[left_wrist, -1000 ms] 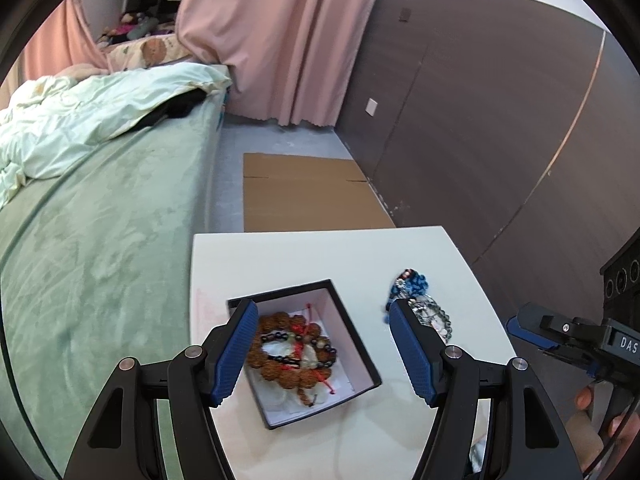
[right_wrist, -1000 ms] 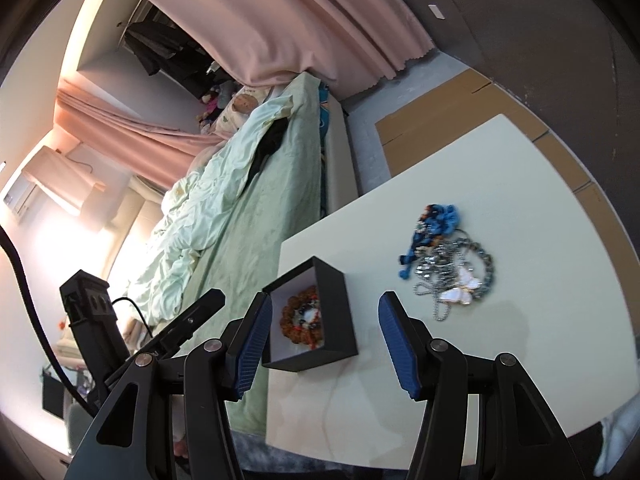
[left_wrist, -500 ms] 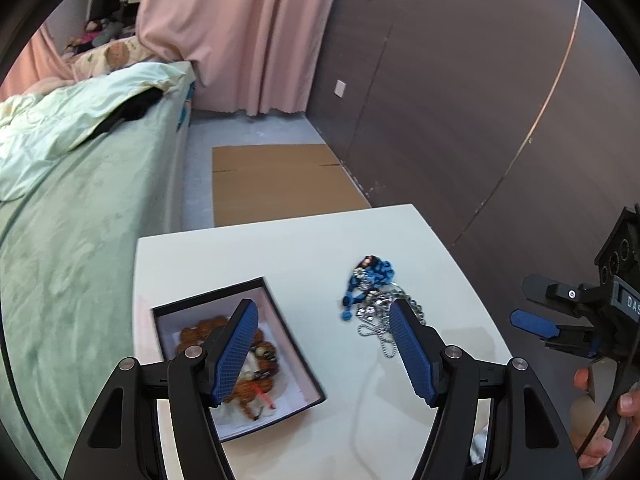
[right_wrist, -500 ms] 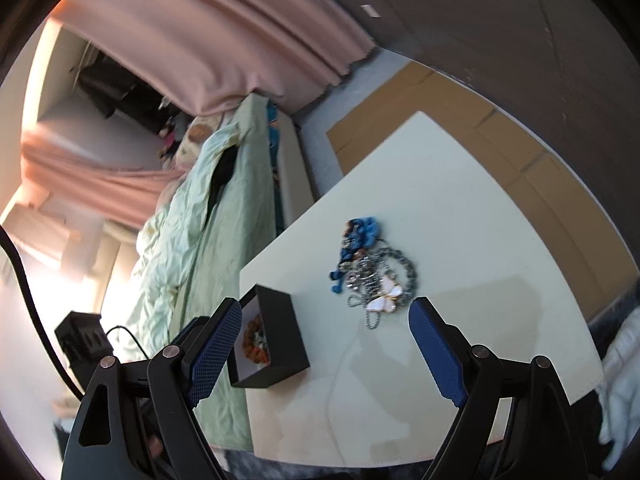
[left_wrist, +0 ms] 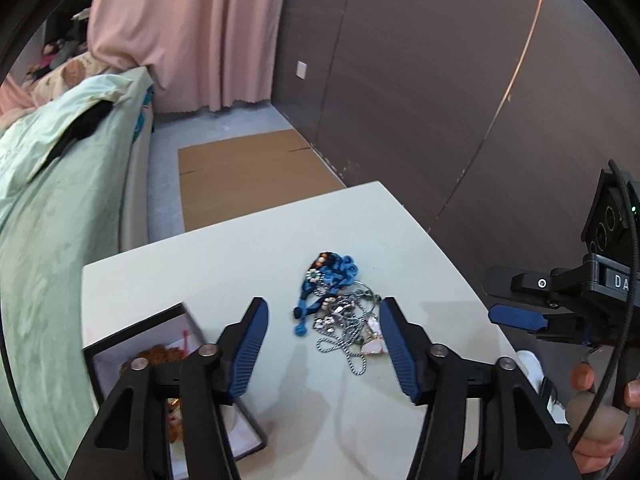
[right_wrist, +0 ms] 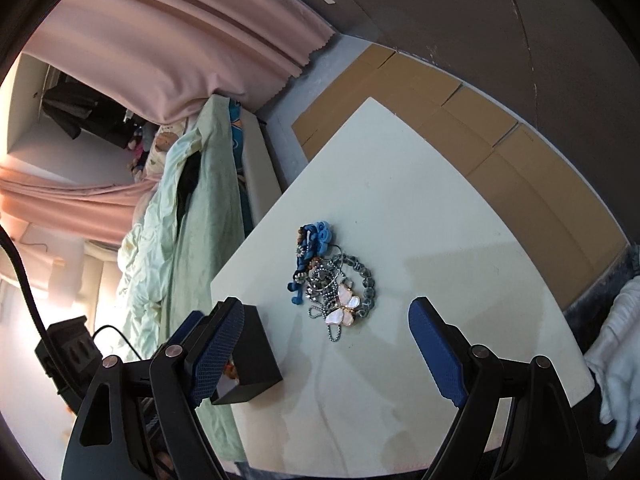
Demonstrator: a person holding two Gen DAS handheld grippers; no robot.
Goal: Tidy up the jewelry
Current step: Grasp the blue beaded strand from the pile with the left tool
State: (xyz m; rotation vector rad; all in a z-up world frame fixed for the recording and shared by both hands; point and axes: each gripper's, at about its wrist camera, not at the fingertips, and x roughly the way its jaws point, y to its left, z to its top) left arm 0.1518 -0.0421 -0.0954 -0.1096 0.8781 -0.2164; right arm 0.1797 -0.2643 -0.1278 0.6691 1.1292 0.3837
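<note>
1. Sitting at the near left corner of the white surface (left_wrist: 248,256) is a black box (left_wrist: 132,344) with a pale lining, open at the top.
2. Inside the box lies a bracelet of brown beads (left_wrist: 160,354); the left tool's arm covers much of it, so the rest of the contents cannot be told.
3. From the right wrist view the box (right_wrist: 256,352) shows mostly its black outer wall, with only a glimpse of orange-brown beads at its lower edge.
4. Outside any container, a tangled heap of jewelry (left_wrist: 340,312) lies loose near the middle of the surface, well apart from the box.
5. In that heap I can make out blue knotted cord (right_wrist: 314,240), silver chains, a string of grey beads (right_wrist: 366,280) and a pink-white butterfly pendant (right_wrist: 344,308) on top.
6. The left tool (left_wrist: 320,344) hangs above the surface with the heap seen between its blue pads; its jaws have just been closing but are spread still, touching nothing.
7. The right tool (right_wrist: 324,344) is spread wide, nothing pinched, its jaws having just been opening; the heap lies beyond its tips.
8. A person's hand (left_wrist: 600,420) grips the right tool's handle at the right edge.
9. A green-covered bed (left_wrist: 48,216) runs along the left of the surface, and flat cardboard (left_wrist: 248,176) lies on the floor beyond it.
</note>
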